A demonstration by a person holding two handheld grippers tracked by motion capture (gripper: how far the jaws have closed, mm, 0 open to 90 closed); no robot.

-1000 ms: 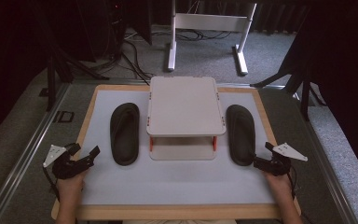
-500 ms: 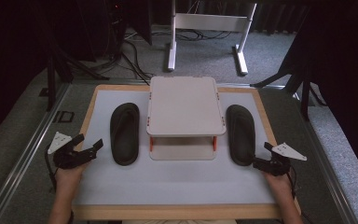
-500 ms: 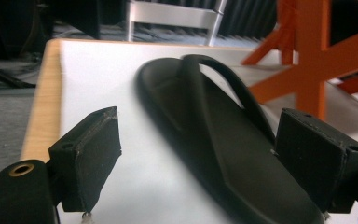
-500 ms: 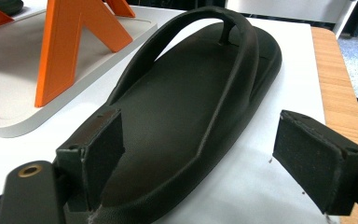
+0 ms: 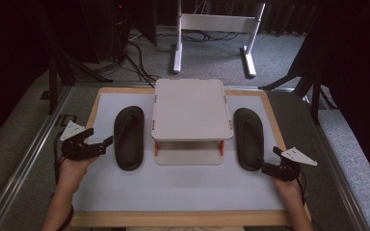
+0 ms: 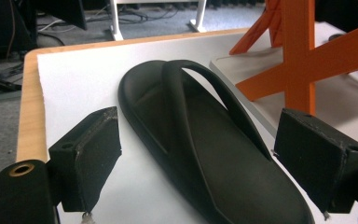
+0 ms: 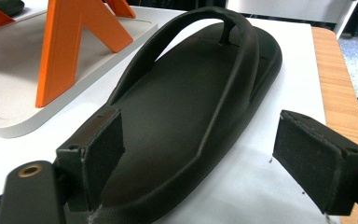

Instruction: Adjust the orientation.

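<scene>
Two black flip-flops lie on the white mat, the left flip-flop (image 5: 128, 138) and the right flip-flop (image 5: 248, 138) on either side of a white two-tier rack (image 5: 191, 115) with orange legs. My left gripper (image 5: 101, 136) hovers just left of the left flip-flop's heel. In the left gripper view that flip-flop (image 6: 200, 135) lies ahead between the jaws, untouched. The left gripper (image 6: 205, 144) is open, though its jaws have just been closing a little. My right gripper (image 5: 269, 160) rests by the right flip-flop's heel. It (image 7: 205, 154) is open, with the heel (image 7: 168, 154) between the jaws and not pressed.
The mat sits in a wooden-edged board (image 5: 173, 219) on a grey table. Behind the table stands a white metal frame (image 5: 217, 24), with cables on the floor. The rack's orange legs (image 6: 303, 51) stand close to the right of the left flip-flop.
The left gripper has lifted and moved away from the person along the board's left side, towards the left flip-flop. The right gripper has kept still.
</scene>
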